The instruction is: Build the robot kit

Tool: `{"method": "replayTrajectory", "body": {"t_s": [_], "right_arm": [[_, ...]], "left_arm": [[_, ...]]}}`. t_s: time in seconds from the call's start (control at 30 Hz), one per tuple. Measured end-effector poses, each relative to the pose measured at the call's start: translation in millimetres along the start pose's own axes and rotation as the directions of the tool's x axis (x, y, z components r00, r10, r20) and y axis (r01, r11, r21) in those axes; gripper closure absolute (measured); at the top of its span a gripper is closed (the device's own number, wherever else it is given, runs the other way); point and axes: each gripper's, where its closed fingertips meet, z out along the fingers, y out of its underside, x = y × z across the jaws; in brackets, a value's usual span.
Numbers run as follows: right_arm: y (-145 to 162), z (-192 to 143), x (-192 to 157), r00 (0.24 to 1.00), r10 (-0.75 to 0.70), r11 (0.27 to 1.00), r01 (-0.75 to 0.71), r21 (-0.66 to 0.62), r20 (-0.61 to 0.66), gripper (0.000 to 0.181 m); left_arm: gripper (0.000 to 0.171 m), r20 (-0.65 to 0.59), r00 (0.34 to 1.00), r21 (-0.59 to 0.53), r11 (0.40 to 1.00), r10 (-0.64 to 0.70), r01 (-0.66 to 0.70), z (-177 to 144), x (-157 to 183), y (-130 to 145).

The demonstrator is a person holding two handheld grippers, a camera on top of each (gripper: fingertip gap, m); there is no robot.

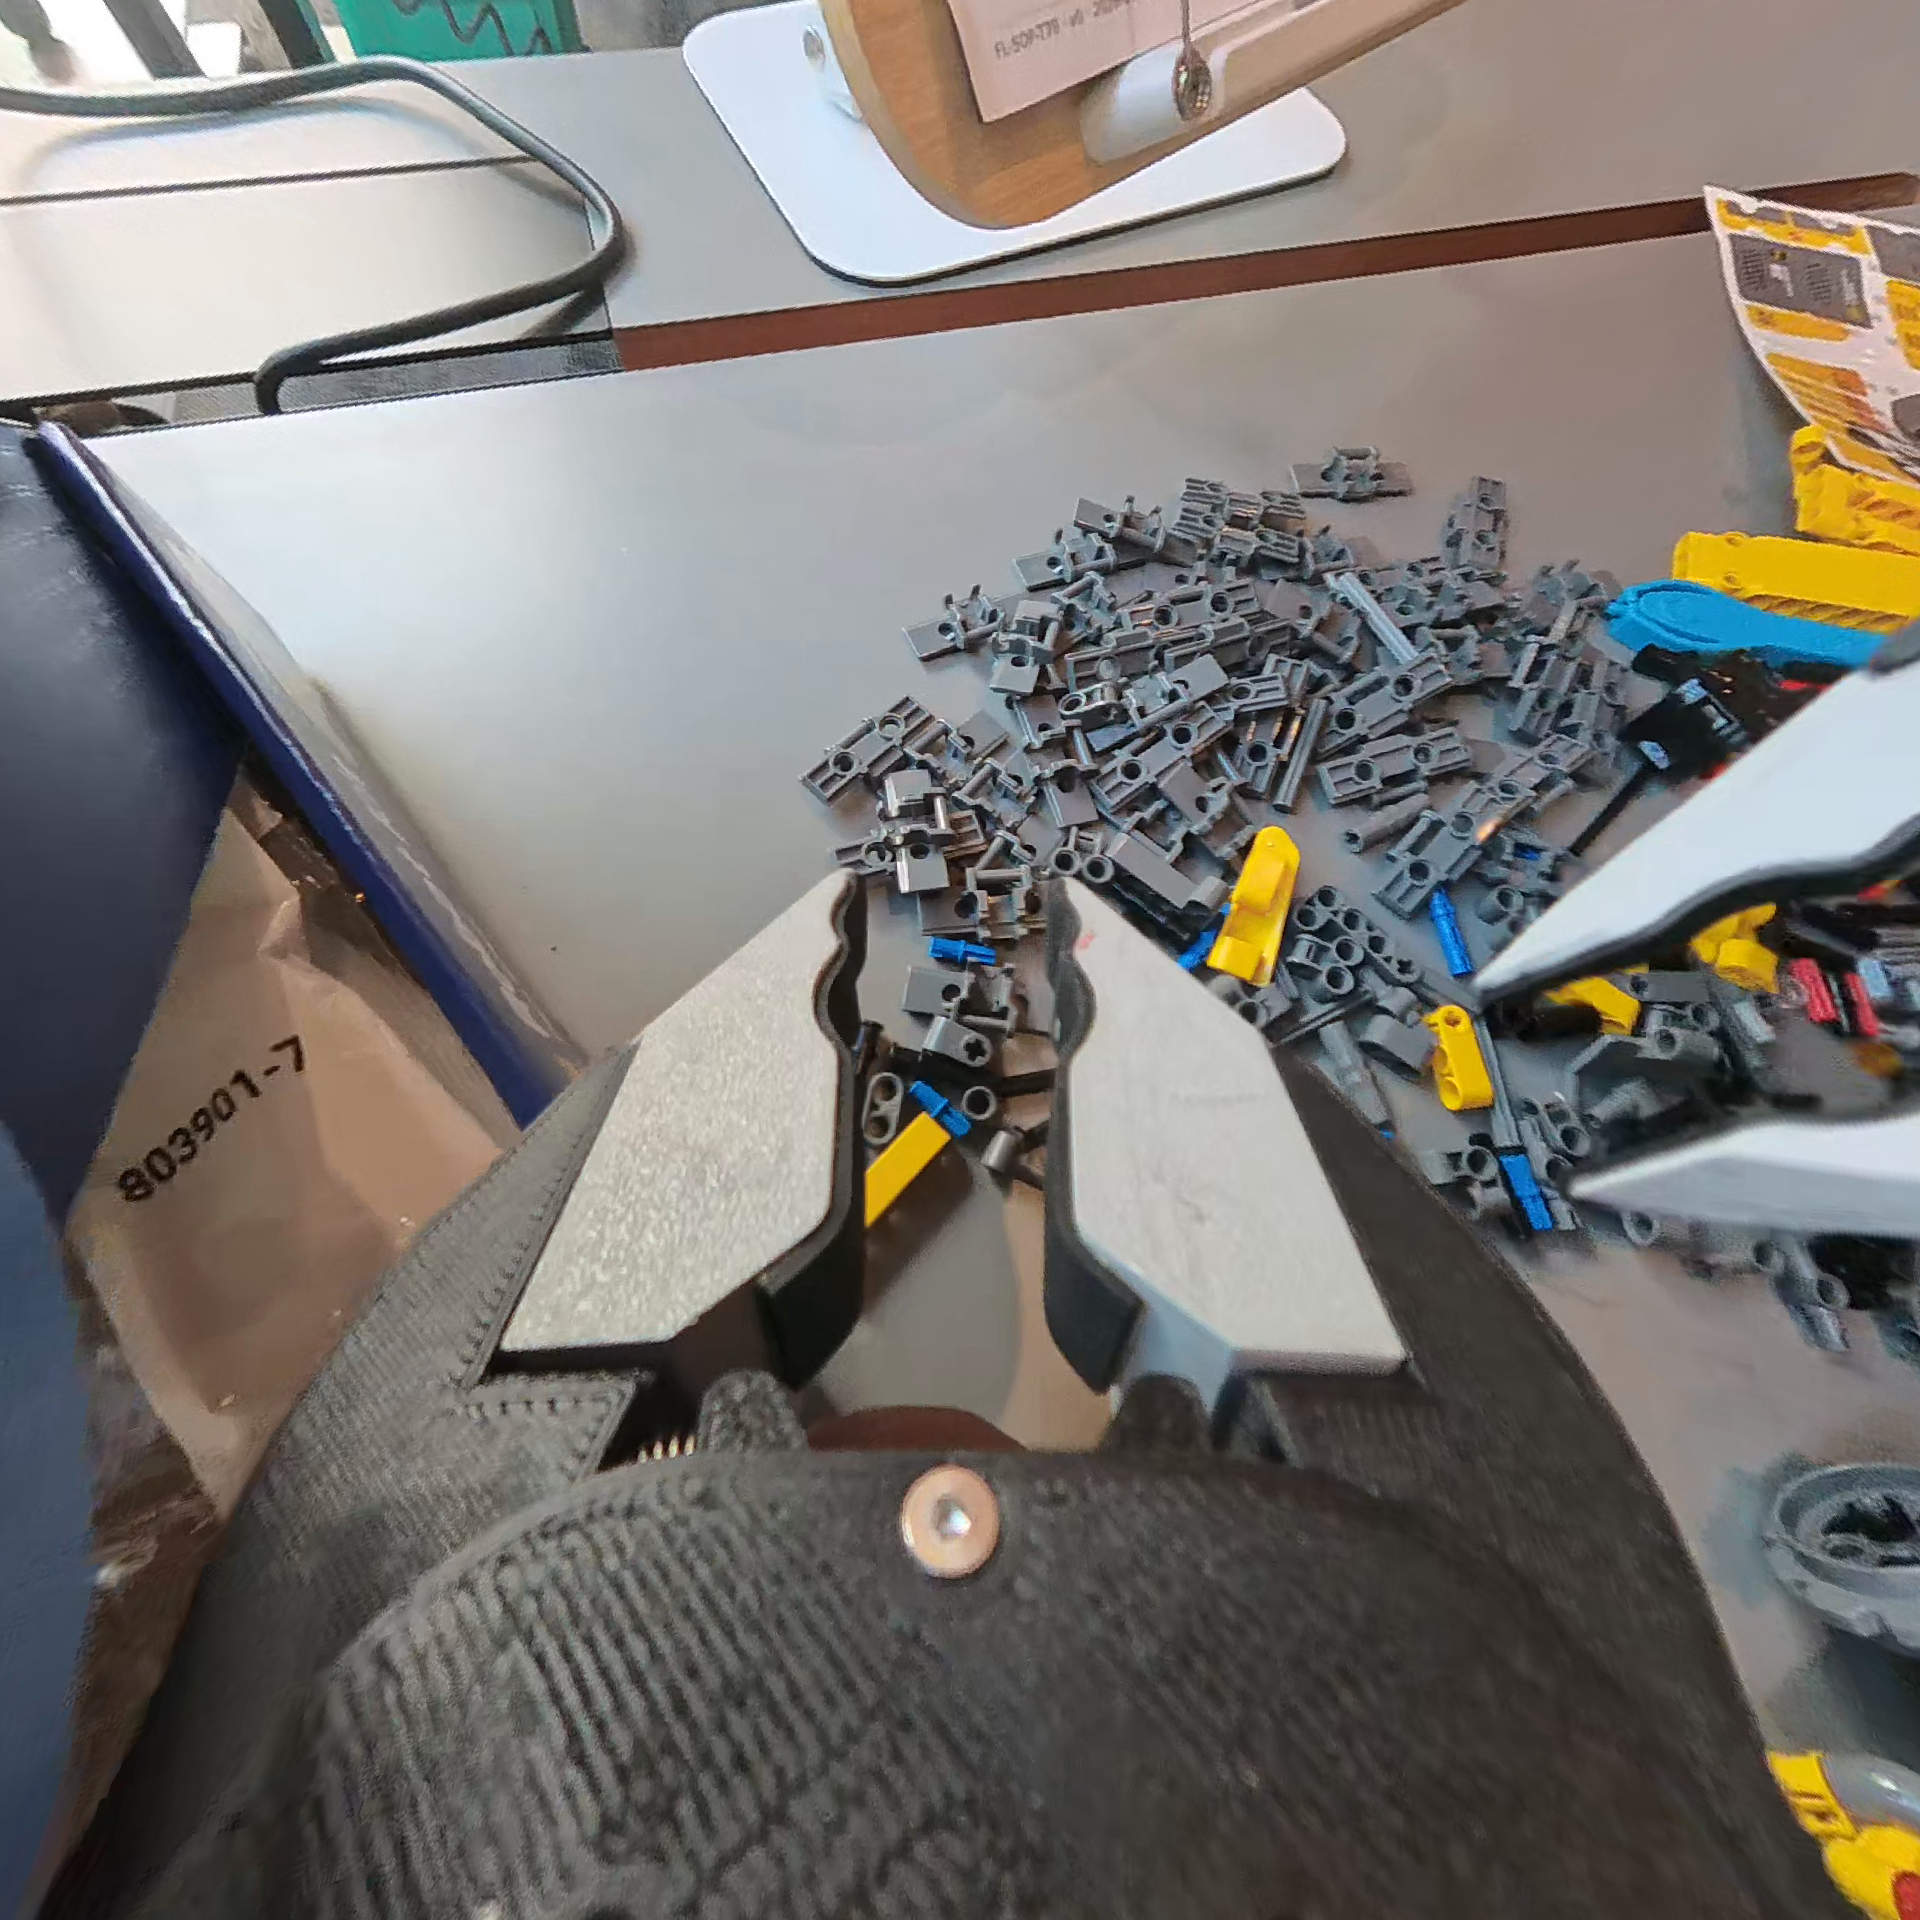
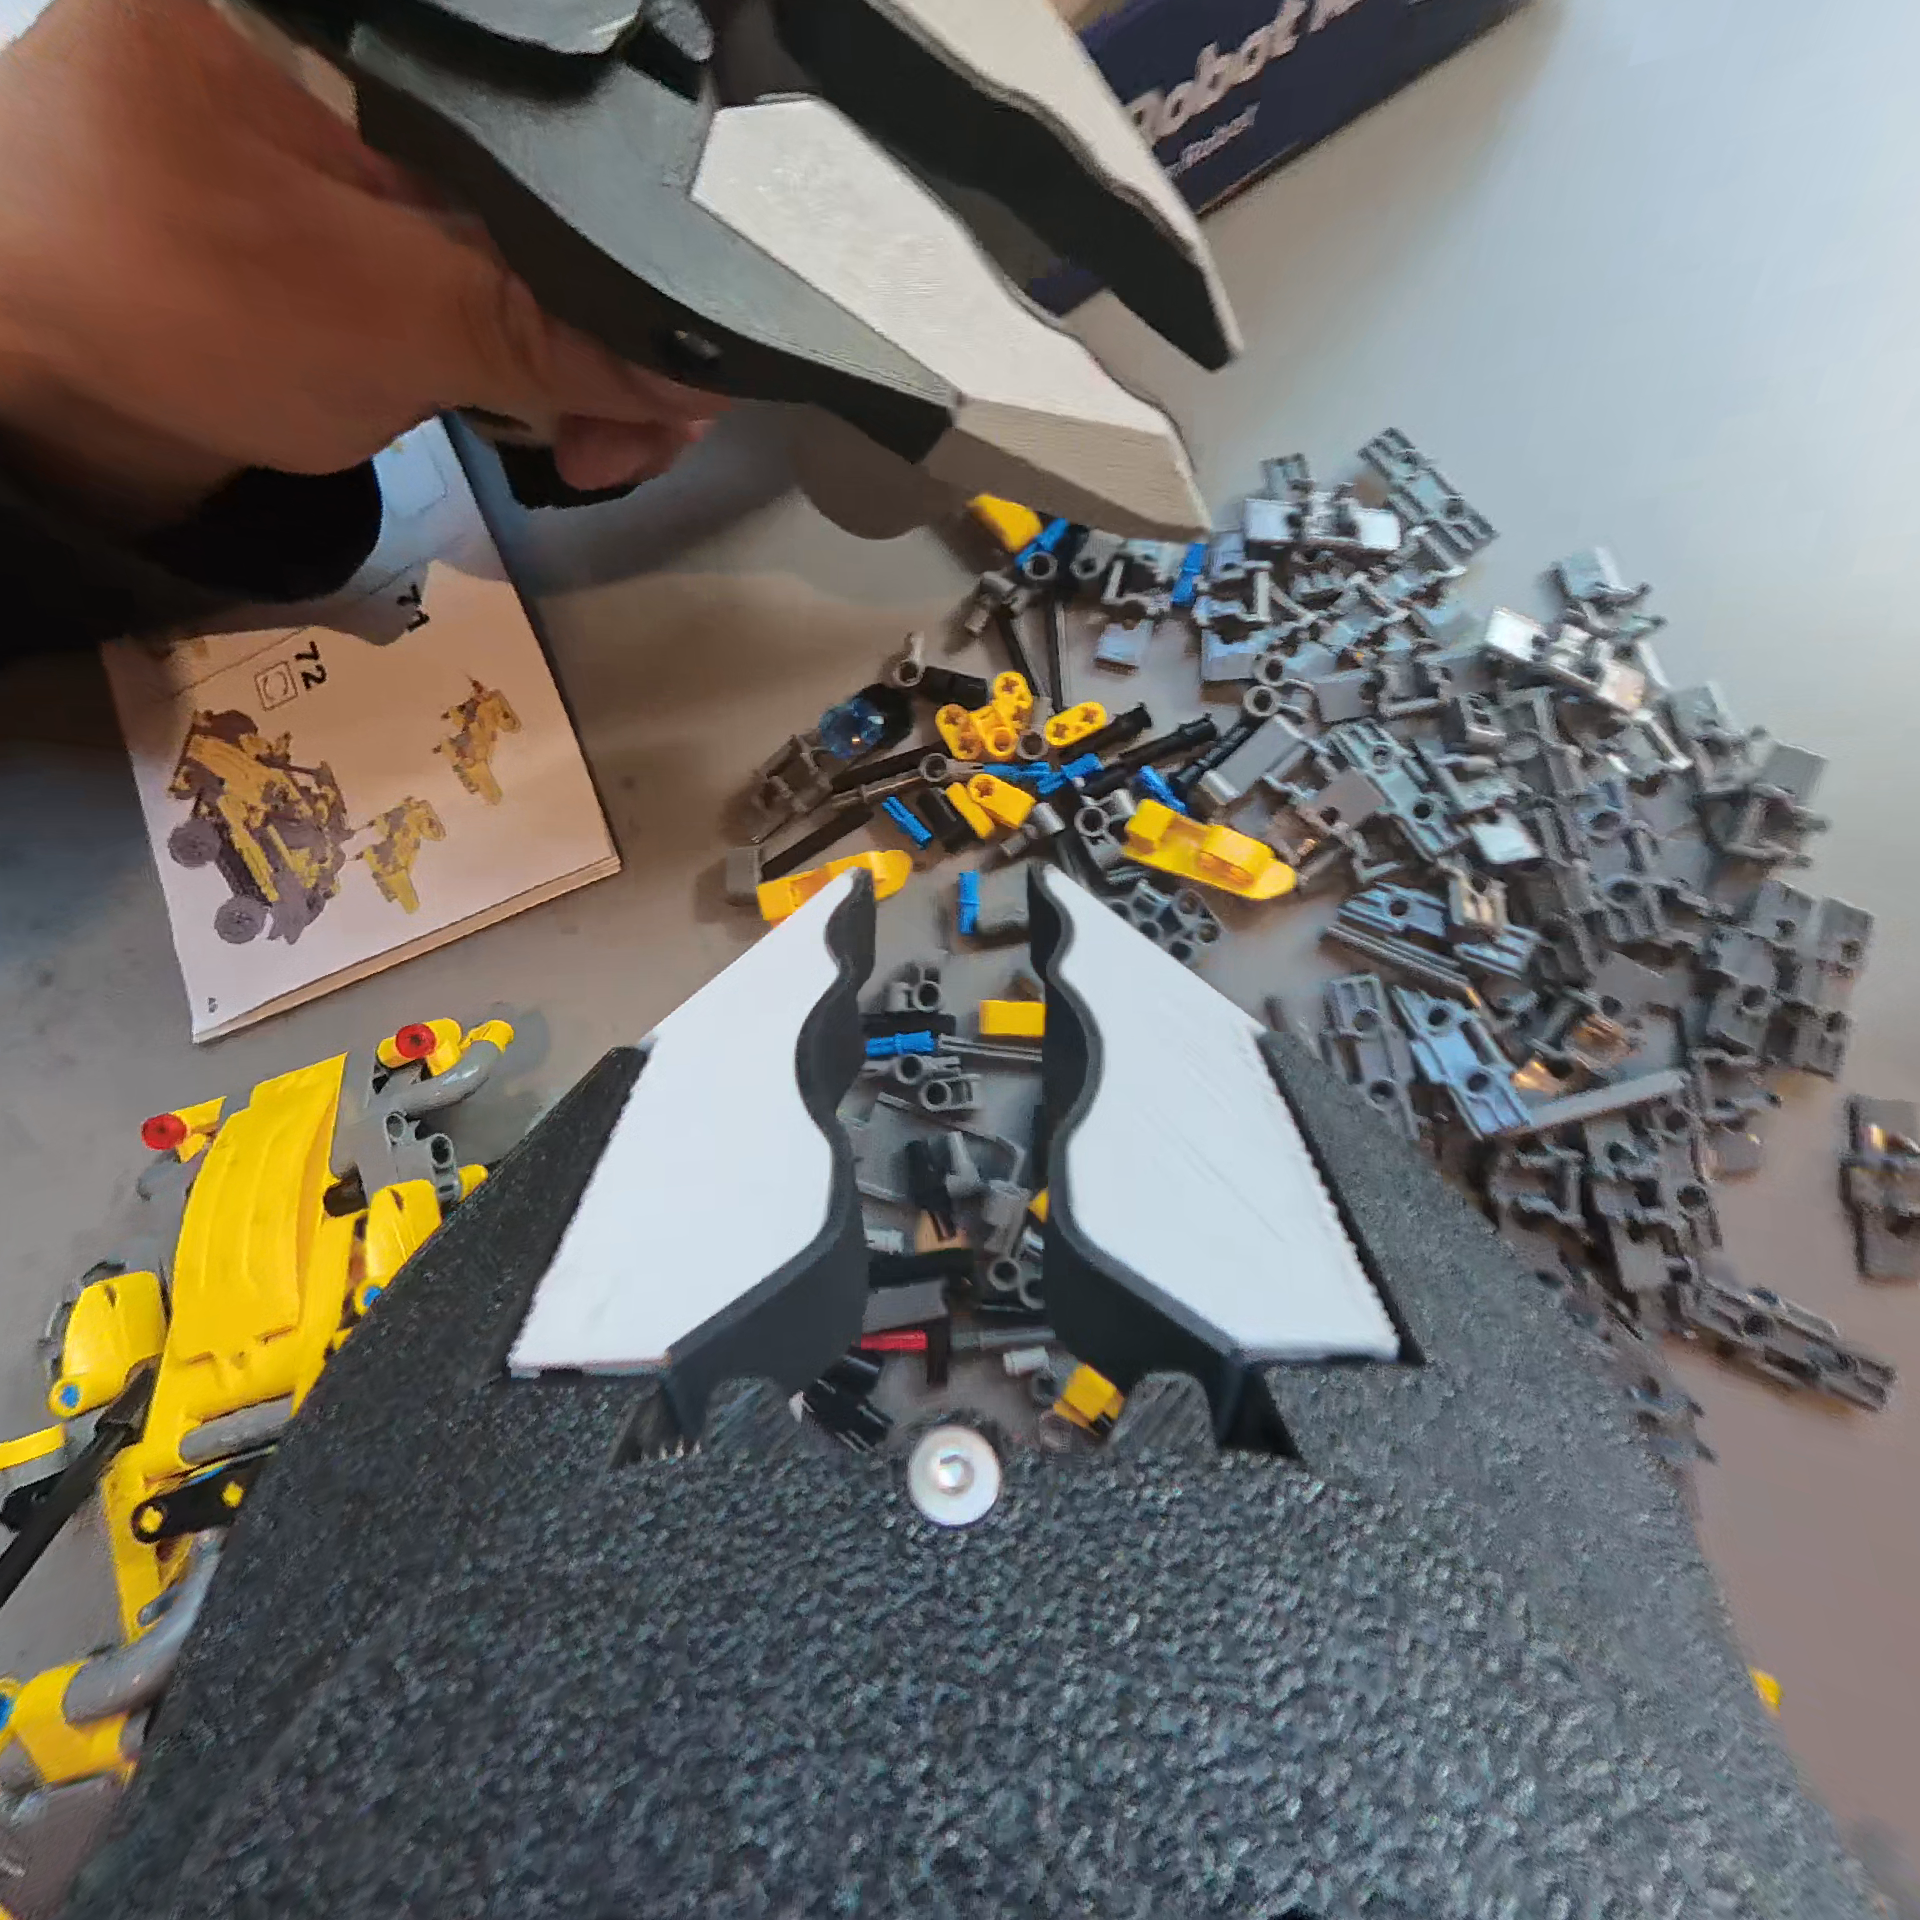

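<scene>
— How do the jaws of the left gripper [image 1: 954, 894] stand?

— Parted a moderate way, nothing between them. They hang over the near edge of the heap of grey building-toy pieces [image 1: 1226, 686] on the grey surface [image 1: 540, 582]. Down in the gap lie a yellow beam [image 1: 904, 1153] and a blue pin [image 1: 940, 1107], loose on the surface; whether the tips touch anything I cannot tell.

— And the right gripper [image 2: 951, 883]?

— About the same opening, also empty. Small grey, black, blue and yellow bits show between its fingers, lying below. A curved yellow piece [image 2: 1210, 852] sits at about one o'clock from its tips, another yellow piece [image 2: 831, 881] just beside the left fingertip.

— Are the two near each other?

— Yes. In the right wrist view the left gripper comes in from eleven o'clock, a hand [image 2: 239, 281] gripping it, its lower tip over the far rim of the heap.

— What else lies about?

— An open instruction booklet [image 2: 353, 790] at nine o'clock from the right gripper, a half-built yellow model [image 2: 249, 1247] at eight, a dark blue box [image 2: 1288, 94] at one o'clock, far off.
</scene>
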Motion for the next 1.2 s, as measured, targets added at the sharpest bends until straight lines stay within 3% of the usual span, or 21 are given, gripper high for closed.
{"method": "replayTrajectory", "body": {"t_s": [0.23, 0.4, 0.5, 0.8, 0.97, 1.07, 1.2], "right_arm": [[9.1, 19.1, -6.3, 1.000, -0.023, 0.997, 0.024, -0.072, 0.006, 0.160], [16.7, 3.8, 28.5, 0.988, 0.064, 0.994, -0.075, -0.077, -0.142, 0.161], [40.9, -13.3, 70.6, 0.919, 0.105, 0.971, -0.178, -0.161, -0.381, 0.162], [49.5, -14.1, 69.2, 0.928, 0.144, 0.962, -0.213, -0.171, -0.344, 0.163], [45.7, -17.9, 67.9, 0.932, 0.169, 0.965, -0.222, -0.138, -0.320, 0.163], [45.2, -22.2, 69.7, 0.929, 0.177, 0.965, -0.228, -0.126, -0.325, 0.162], [41.7, -29.9, 74.2, 0.920, 0.202, 0.966, -0.244, -0.088, -0.336, 0.163]], "left_arm": [[0.154, -0.161, 0.983, -0.055, 0.993, 0.091, -0.101, -5.2, 28.7, 11.1], [0.156, -0.103, 0.994, -0.036, 0.998, 0.042, -0.046, -4.5, 17.4, 5.8], [0.150, -0.077, 0.997, -0.059, 0.998, 0.016, -0.021, 0.7, 12.5, 10.1], [0.150, -0.136, 0.989, -0.207, 0.974, 0.062, -0.089, 13.7, 26.2, 40.9], [0.158, -0.236, 0.969, -0.206, 0.971, 0.074, -0.125, 11.0, 48.0, 42.5], [0.155, -0.278, 0.960, -0.157, 0.985, 0.030, -0.076, 6.3, 53.6, 30.7], [0.154, -0.176, 0.984, -0.008, 1.000, -0.011, 0.010, -3.9, 26.5, -0.7]]}}
